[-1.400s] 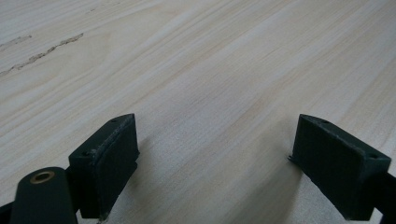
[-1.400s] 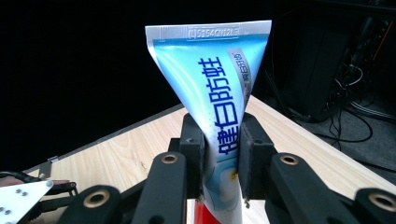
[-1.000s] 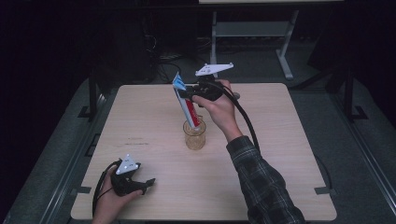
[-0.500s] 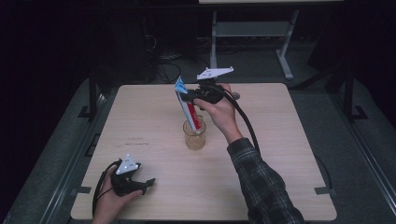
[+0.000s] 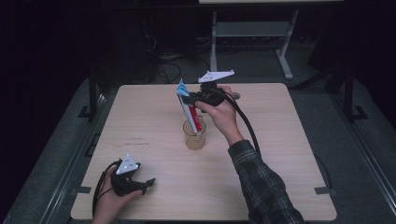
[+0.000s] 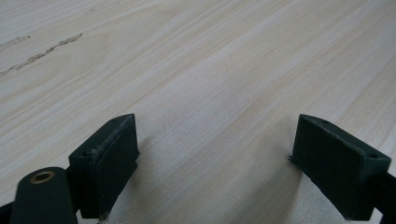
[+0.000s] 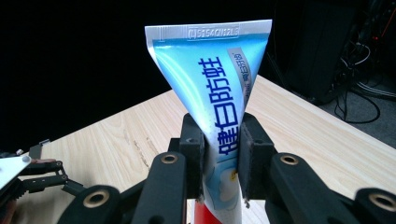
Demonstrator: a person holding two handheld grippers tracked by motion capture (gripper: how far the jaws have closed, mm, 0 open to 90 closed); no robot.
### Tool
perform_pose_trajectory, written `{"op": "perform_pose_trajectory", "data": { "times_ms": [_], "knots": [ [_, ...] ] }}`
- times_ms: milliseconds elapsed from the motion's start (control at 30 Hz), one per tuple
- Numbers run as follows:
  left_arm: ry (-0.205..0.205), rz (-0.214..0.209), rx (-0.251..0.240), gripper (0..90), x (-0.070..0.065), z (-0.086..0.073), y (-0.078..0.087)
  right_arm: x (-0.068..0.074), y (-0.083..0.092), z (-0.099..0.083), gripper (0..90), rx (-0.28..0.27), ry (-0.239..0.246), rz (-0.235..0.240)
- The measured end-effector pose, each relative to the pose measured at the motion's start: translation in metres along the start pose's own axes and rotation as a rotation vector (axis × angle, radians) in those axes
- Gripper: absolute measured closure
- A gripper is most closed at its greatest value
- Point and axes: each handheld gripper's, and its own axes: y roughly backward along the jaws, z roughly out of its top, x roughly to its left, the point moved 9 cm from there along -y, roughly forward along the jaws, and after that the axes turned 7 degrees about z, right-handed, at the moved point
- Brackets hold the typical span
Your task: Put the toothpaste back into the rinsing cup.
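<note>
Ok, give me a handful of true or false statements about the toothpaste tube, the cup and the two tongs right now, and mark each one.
1. The right tongs are shut on the toothpaste tube. True.
2. The tube's lower end sits in the clear cup. True, as the high view shows.
3. The left tongs hold a spoon. False: their jaws stand open, with bare wooden table between them.
4. The tube lies flat on the table. False: it stands steeply, crimped end up, leaning a little.
5. The left tongs rest right beside the cup. False: they sit at the table's near left corner, well apart from it.
</note>
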Motion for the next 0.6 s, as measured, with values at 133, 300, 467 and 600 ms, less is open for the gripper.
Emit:
{"op": "perform_pose_trajectory", "data": {
  "times_ms": [133, 300, 467, 600],
  "knots": [
    [-0.001, 0.000, 0.001, 13.0, 0.000, 0.000, 0.000, -0.001, -0.001, -0.003, 74.2, 0.002, -0.004, 0.003],
    [-0.003, 0.000, 0.002, 13.0, 0.000, 0.000, 0.000, -0.002, -0.003, -0.008, 74.2, 0.009, -0.008, 0.001],
    [-0.004, 0.000, 0.003, 13.0, 0.000, 0.000, 0.000, -0.004, -0.006, -0.014, 74.2, 0.017, -0.012, 0.004],
    [-0.002, -0.002, 0.003, 13.0, 0.000, 0.000, 0.000, -0.005, -0.008, -0.019, 74.1, 0.022, -0.017, 0.006]
  ]
}}
